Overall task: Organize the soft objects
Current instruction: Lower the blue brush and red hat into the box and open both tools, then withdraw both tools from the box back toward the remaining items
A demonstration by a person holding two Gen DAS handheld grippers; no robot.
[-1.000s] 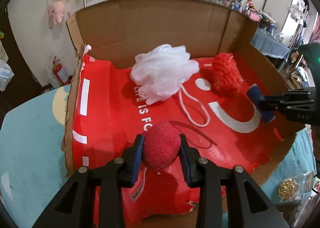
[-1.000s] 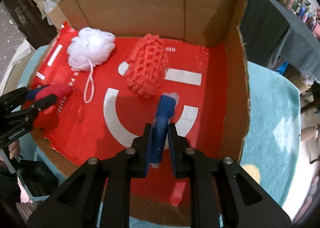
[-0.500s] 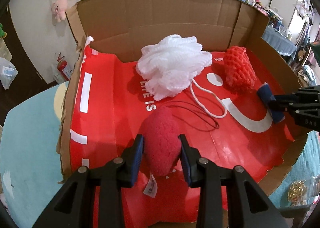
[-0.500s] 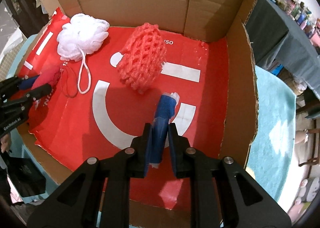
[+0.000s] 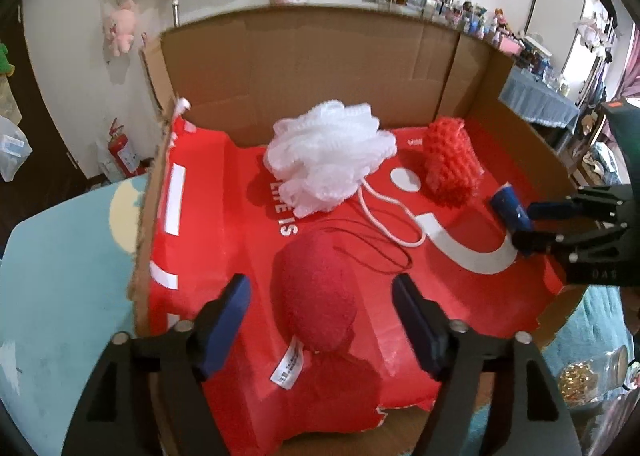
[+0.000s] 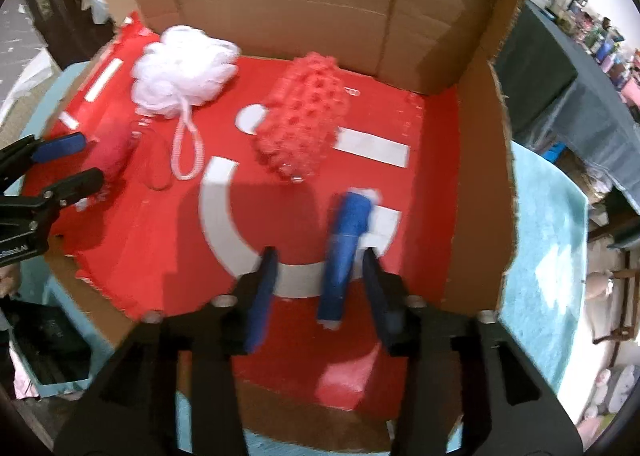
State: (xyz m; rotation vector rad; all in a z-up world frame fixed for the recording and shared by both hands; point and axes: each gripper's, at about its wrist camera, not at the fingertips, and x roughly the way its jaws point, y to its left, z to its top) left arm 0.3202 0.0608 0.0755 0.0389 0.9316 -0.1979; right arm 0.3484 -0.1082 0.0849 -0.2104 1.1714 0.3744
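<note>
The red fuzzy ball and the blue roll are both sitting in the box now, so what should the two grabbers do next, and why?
Probably pull both back out of the cardboard box. The left gripper and right gripper both stand open, with the red plush ball and blue roll resting loose on the red liner.

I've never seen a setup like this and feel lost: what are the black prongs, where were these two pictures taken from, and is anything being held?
The prongs are handheld two-finger grippers, one in each of a person's hands, with a fisheye camera on each looking along the fingers. One picture comes from the left gripper, the other from the right gripper. Both look into a cardboard box lined with a red bag. In it lie a white bath pouf, a red mesh scrubber, a red plush ball and a blue roll. Both grippers are open around the ball and roll, so nothing is held.
</note>
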